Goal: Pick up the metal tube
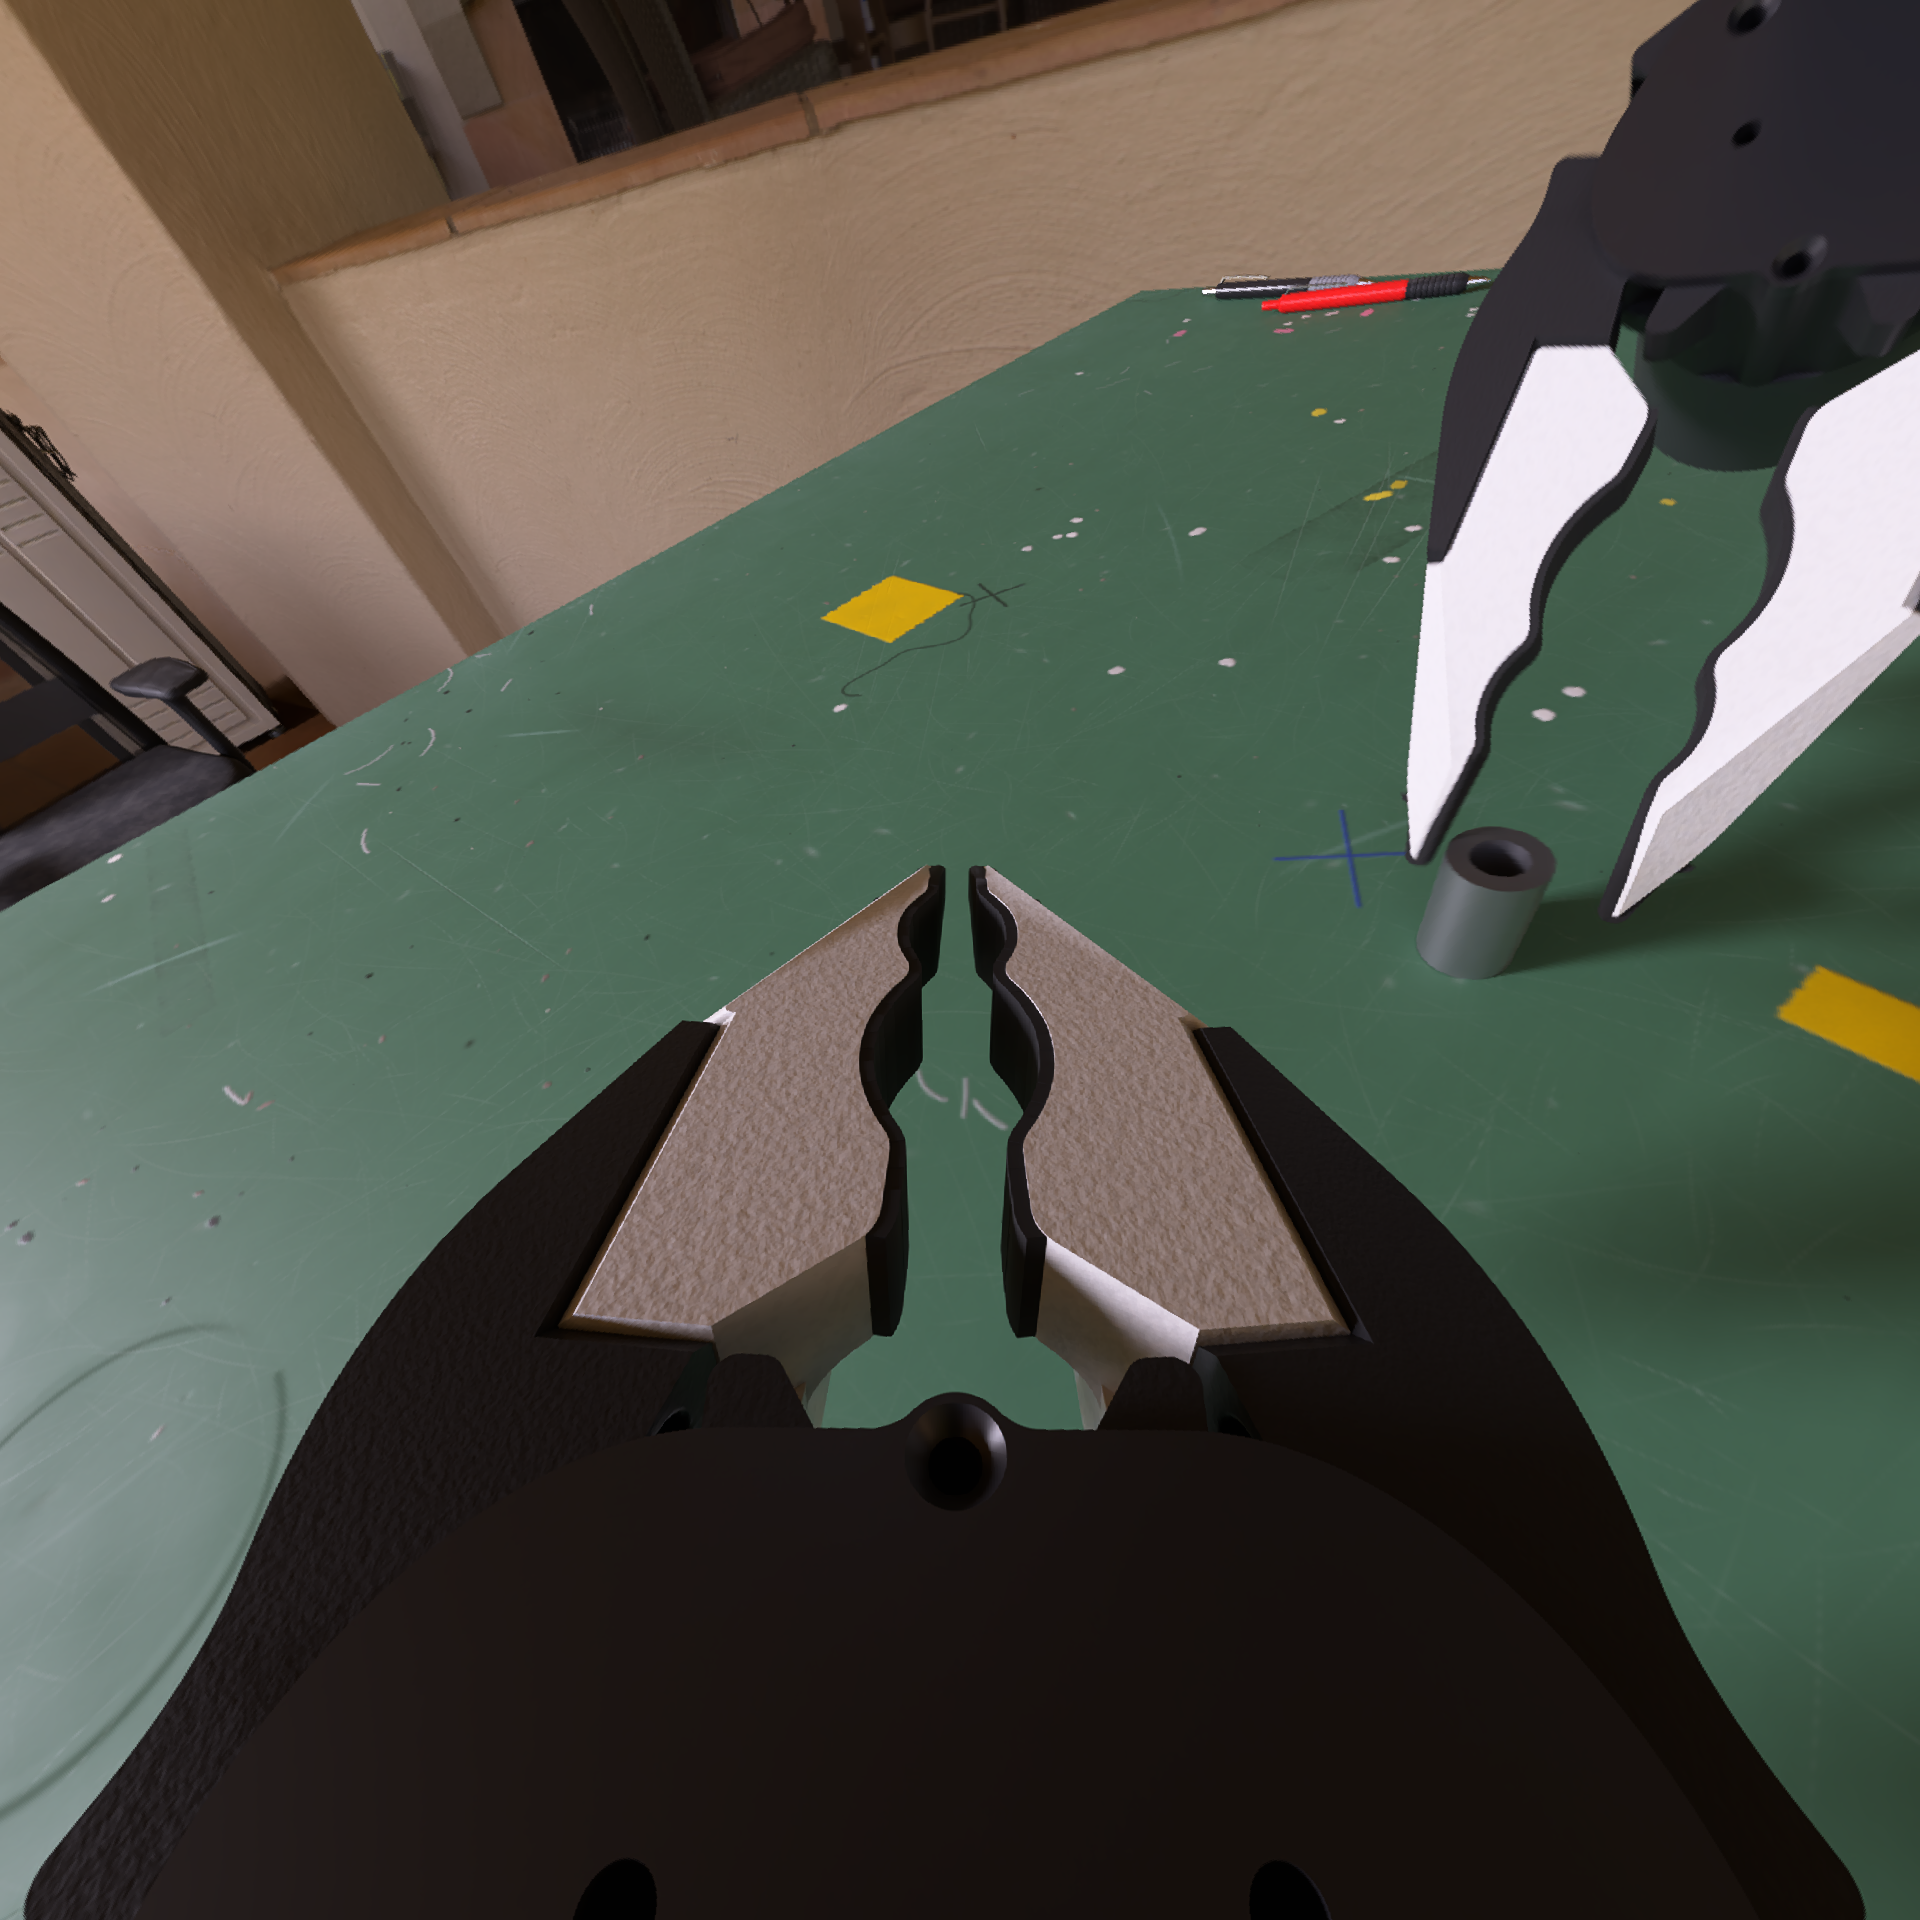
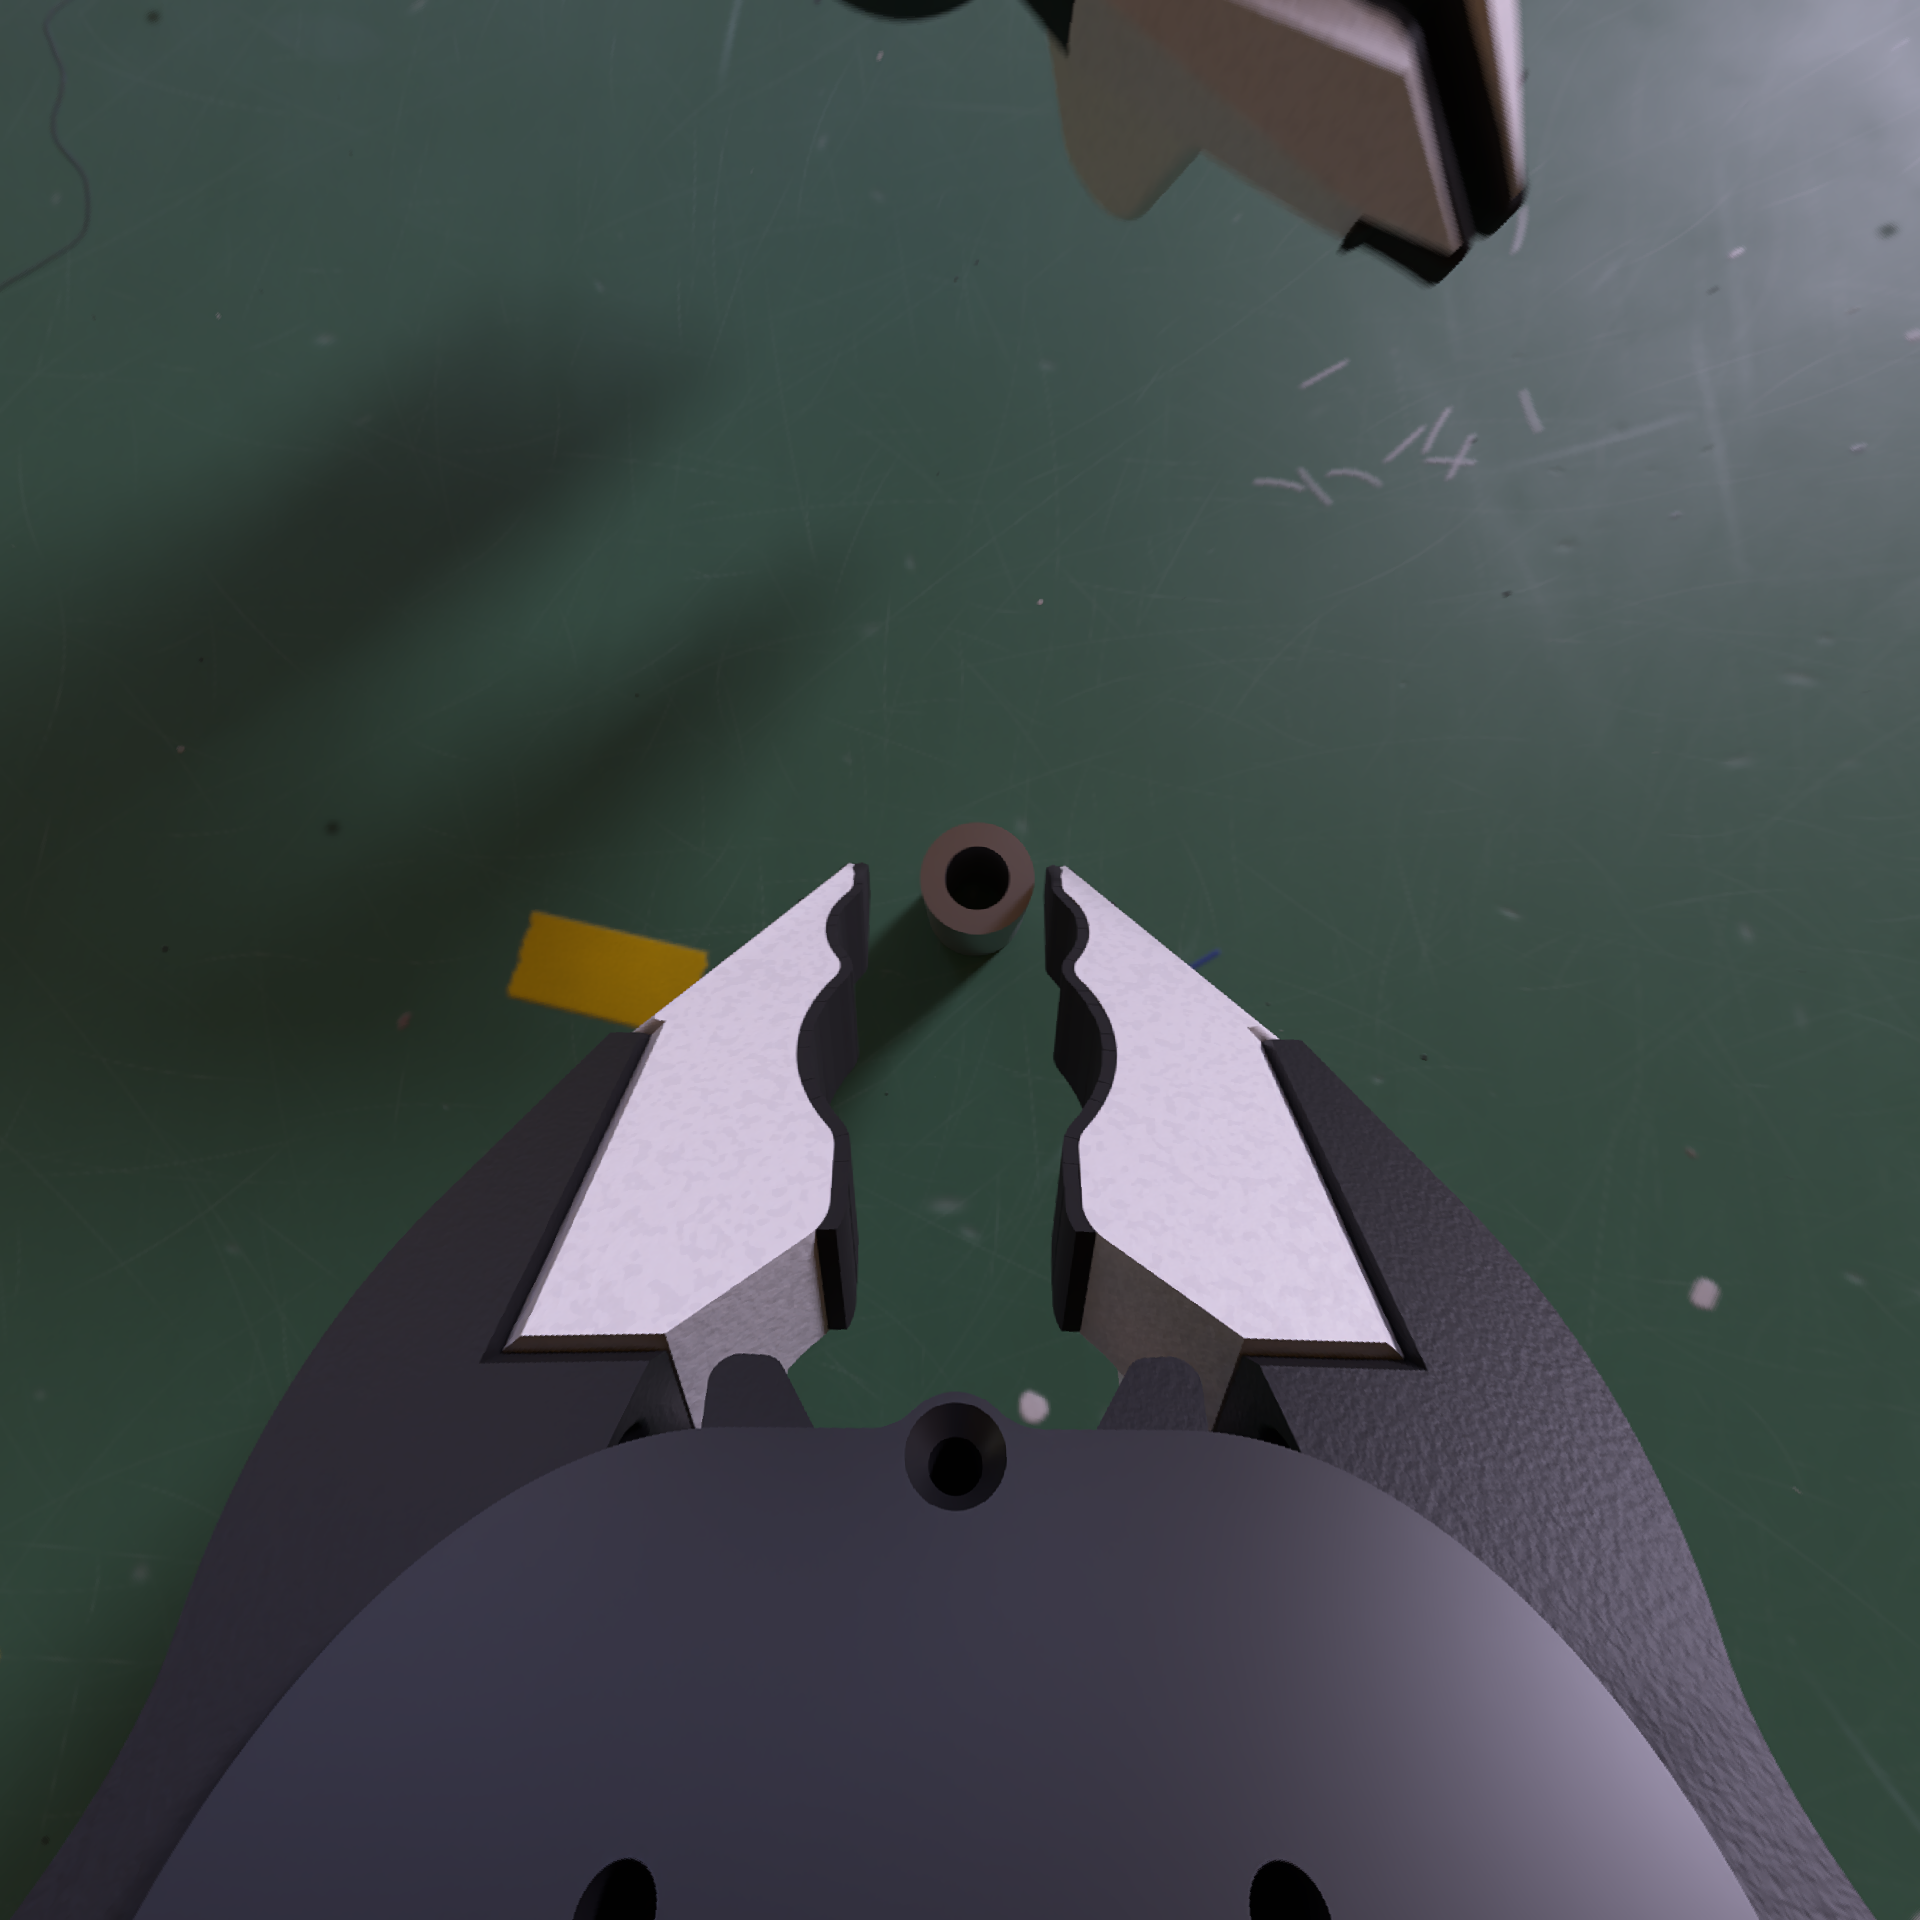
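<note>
Grey metal tube (image 2: 977,900) stands upright on the green table (image 2: 1455,831), still unlifted, just ahead of my right gripper (image 2: 954,883). Its fingers are spread wide, one tip on either side of the tube, holding nothing; whether they touch it I cannot tell. I judge closing and lifting remain. My left gripper (image 1: 957,881) hovers well apart, nearly closed with a thin gap, empty. Open surface surrounds the tube; yellow tape (image 2: 608,961) lies near it. Far off, pens (image 1: 1351,291) rest by the table's edge.
</note>
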`<move>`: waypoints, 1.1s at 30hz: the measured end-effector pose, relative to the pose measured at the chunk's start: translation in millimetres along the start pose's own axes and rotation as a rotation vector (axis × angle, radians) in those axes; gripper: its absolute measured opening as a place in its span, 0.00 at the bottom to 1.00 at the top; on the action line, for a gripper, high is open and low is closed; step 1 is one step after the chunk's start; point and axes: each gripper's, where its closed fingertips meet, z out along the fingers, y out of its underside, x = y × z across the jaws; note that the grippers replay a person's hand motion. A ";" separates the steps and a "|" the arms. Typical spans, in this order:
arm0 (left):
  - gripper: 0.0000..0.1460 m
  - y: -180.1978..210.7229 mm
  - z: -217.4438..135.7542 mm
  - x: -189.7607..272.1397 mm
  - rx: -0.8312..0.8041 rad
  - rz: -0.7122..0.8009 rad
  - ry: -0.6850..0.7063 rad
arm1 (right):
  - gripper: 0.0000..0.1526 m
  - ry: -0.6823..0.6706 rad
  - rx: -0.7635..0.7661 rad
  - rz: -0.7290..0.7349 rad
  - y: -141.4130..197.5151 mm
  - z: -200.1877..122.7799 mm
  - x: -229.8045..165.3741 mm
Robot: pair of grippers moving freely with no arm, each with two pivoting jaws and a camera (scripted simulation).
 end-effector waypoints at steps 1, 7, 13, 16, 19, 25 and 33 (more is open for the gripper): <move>0.03 -0.1 -0.3 -0.4 0.001 0.004 -0.003 | 0.20 -0.014 -0.009 0.001 1.8 2.8 -1.0; 0.02 -1.7 -1.4 -0.9 0.008 -0.016 0.011 | 0.14 -0.020 0.061 0.030 0.6 5.4 7.2; 0.01 -2.8 -1.2 5.0 0.008 -0.017 0.043 | 0.14 0.052 0.117 0.060 -0.8 7.6 25.5; 0.01 -0.5 -0.1 5.9 -0.002 -0.012 0.048 | 0.14 0.088 0.147 0.072 -1.9 8.8 33.5; 0.01 0.3 0.3 6.0 -0.006 -0.019 0.054 | 0.14 0.107 0.162 0.075 -2.9 9.8 37.8; 0.01 -0.6 -0.7 5.7 0.001 -0.047 0.065 | 0.14 0.156 0.185 0.066 -7.3 10.5 42.4; 0.00 4.2 0.4 3.2 -0.018 -0.043 0.055 | 0.14 0.164 0.266 0.138 -8.3 -7.2 51.6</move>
